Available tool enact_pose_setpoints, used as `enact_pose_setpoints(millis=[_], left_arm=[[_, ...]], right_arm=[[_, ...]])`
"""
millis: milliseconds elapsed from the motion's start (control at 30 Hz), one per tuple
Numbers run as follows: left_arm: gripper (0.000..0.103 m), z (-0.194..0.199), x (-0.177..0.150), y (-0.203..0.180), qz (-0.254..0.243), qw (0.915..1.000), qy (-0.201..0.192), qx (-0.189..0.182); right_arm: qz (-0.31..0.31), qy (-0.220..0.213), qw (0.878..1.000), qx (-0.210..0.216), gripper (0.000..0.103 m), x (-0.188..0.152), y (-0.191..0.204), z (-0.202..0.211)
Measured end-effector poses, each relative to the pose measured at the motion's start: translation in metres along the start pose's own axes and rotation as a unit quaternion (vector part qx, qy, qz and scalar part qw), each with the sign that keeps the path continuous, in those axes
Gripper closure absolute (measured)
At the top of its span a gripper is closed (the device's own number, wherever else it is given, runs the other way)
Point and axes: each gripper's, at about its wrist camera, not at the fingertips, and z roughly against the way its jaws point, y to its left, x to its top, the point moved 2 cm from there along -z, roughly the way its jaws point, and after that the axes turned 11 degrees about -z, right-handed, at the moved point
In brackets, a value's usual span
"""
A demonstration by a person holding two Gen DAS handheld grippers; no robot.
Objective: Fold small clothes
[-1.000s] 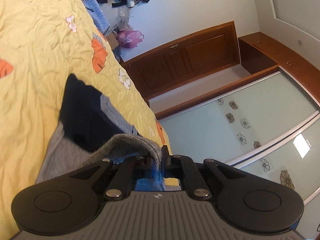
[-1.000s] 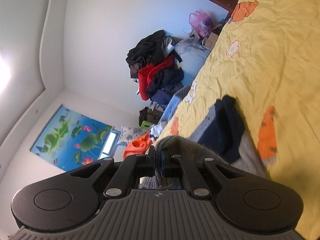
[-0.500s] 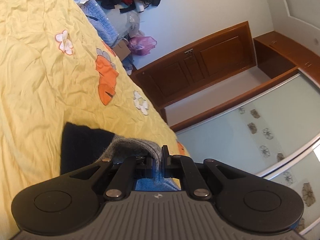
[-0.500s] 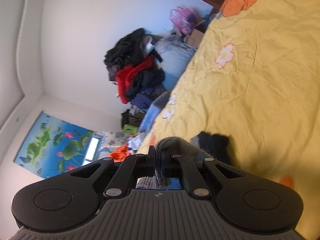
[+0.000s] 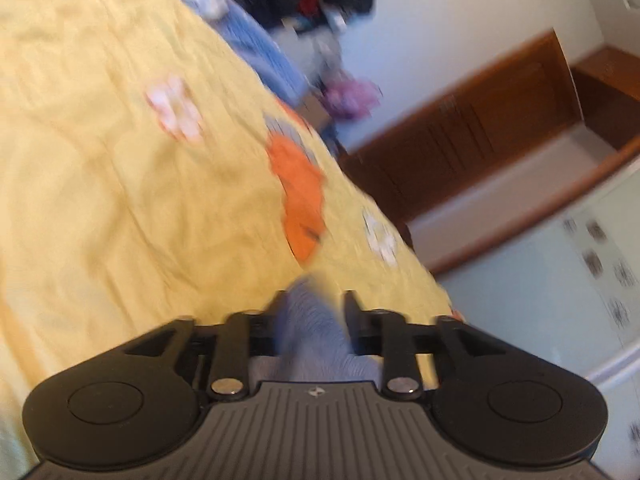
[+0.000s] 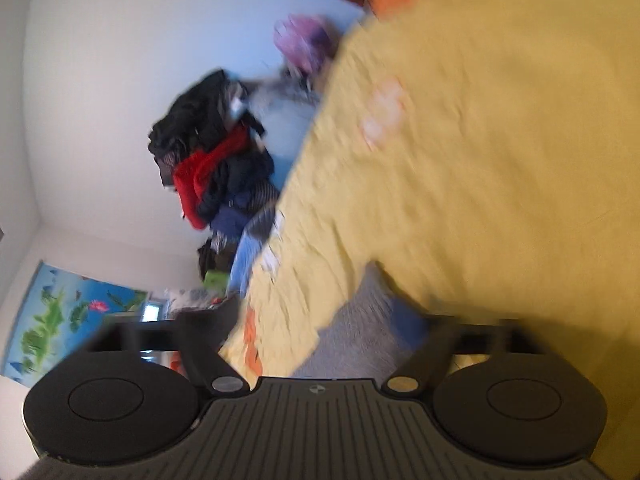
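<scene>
My left hand-held gripper [image 5: 312, 308] has its jaws a little apart, w/ grey cloth [image 5: 310, 326] lying loose between them, so no real pinch. It rests on the yellow bed [image 5: 120, 184]; an orange patch [image 5: 302, 196] sits at 12 o'clock. My right hand-held gripper [image 6: 320, 328] is spread wide, the cloth [image 6: 360, 324] w/ a blue bit flat on the bed [image 6: 500, 160] between the jaws. Looks like I'm laying the fold down. Clothes pile [image 6: 216, 160] at 11 o'clock.

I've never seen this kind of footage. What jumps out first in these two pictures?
The big yellow bedspread with orange and white flowers fills most of both views. A grey garment lies on it between the open right gripper. A heap of dark and red clothes stands against the pale wall beyond the bed's far edge.
</scene>
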Motion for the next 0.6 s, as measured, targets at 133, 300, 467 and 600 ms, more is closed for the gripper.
enact_pose_setpoints(millis=[133, 300, 467, 600], left_arm=[[0.013, 0.059, -0.003, 0.002, 0.007, 0.9972, -0.071, 0.023], [0.013, 0.122, -0.071, 0.0, 0.01, 0.9993, -0.035, 0.003], [0.013, 0.159, -0.16, 0.009, 0.069, 0.9968, -0.004, -0.039], [0.013, 0.169, -0.206, 0.008, 0.106, 0.9931, 0.017, -0.049]], right_arm=[[0.098, 0.028, 0.995, 0.009, 0.02, -0.024, 0.034, 0.041], [0.164, 0.025, 0.986, -0.036, 0.02, -0.076, 0.023, 0.122], [0.104, 0.031, 0.989, -0.103, 0.019, -0.123, -0.039, 0.177], [0.088, 0.032, 0.99, -0.106, 0.019, -0.154, -0.061, 0.187]])
